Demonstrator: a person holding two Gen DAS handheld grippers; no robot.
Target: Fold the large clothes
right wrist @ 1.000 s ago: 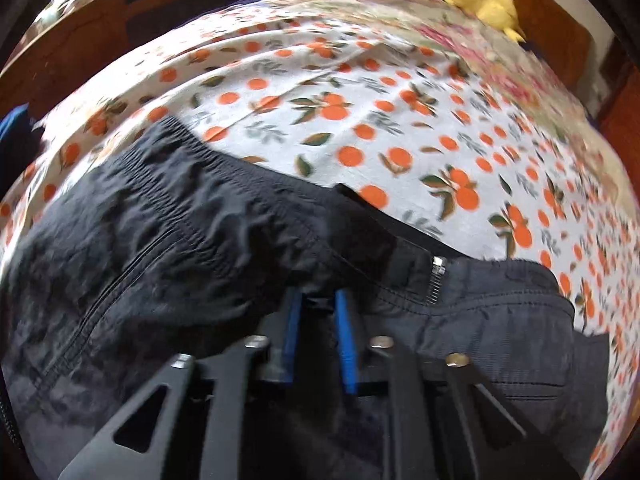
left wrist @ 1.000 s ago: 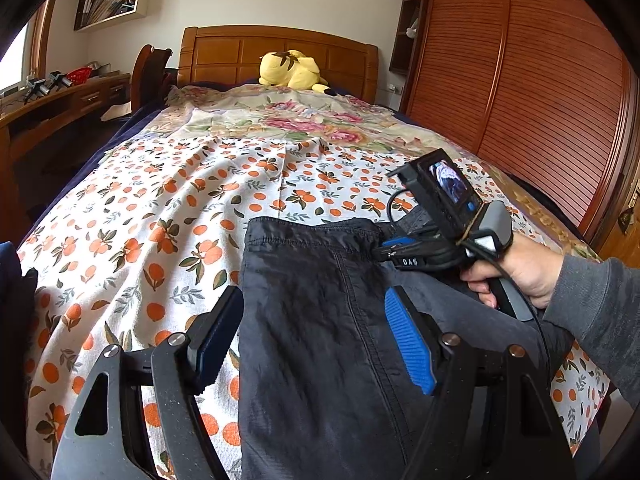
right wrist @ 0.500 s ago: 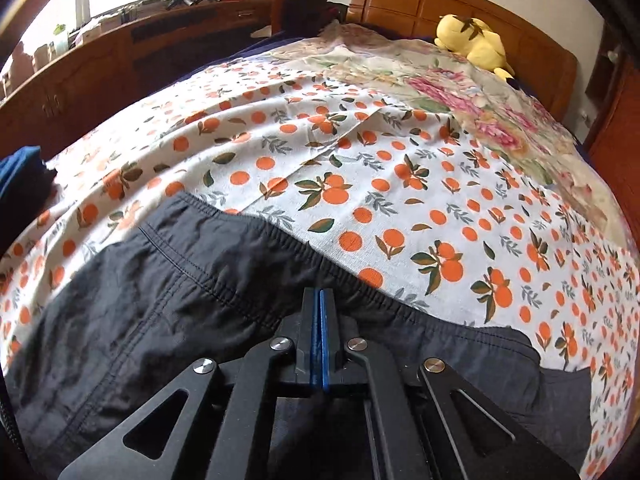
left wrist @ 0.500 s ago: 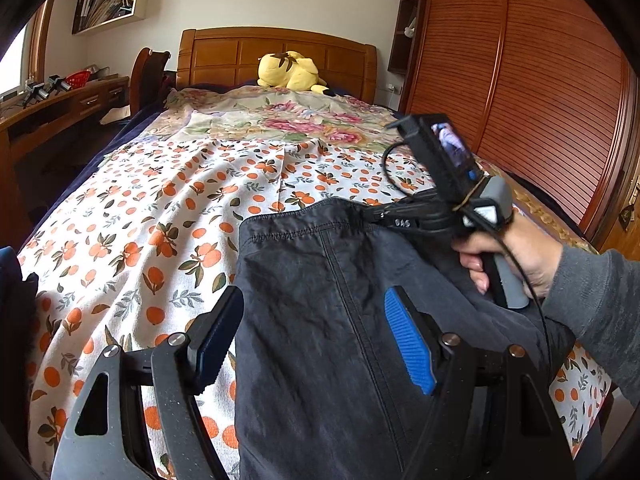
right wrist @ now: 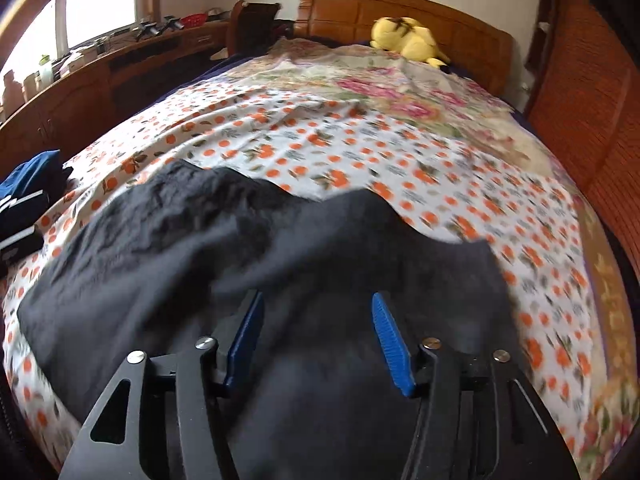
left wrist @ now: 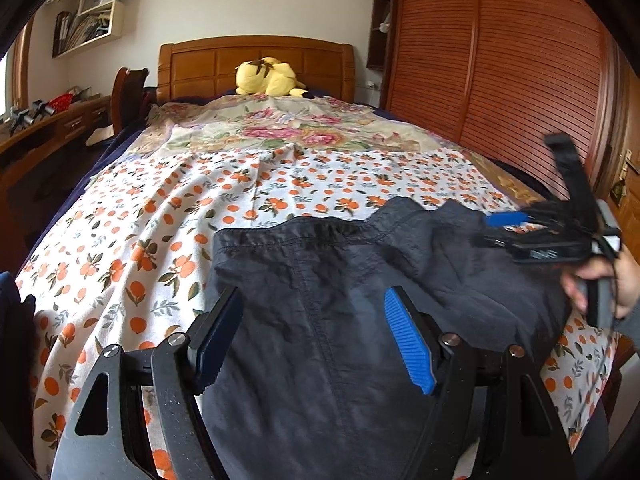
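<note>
Dark trousers (left wrist: 328, 320) lay waistband-up across orange-print bedspread (left wrist: 132, 240), lower centre of frame, right half rumpled. Right gripper (right wrist: 316, 332) just opened, spread, nothing pinched, cloth below. Left gripper (left wrist: 316, 332) spread above trouser middle, not gripping. Judged between folds: next, regrip an edge, smooth rumple first.

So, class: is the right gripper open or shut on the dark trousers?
Open. The right gripper has just been opening: its blue pads stand apart, with the dark trousers lying loose below, not pinched.
</note>
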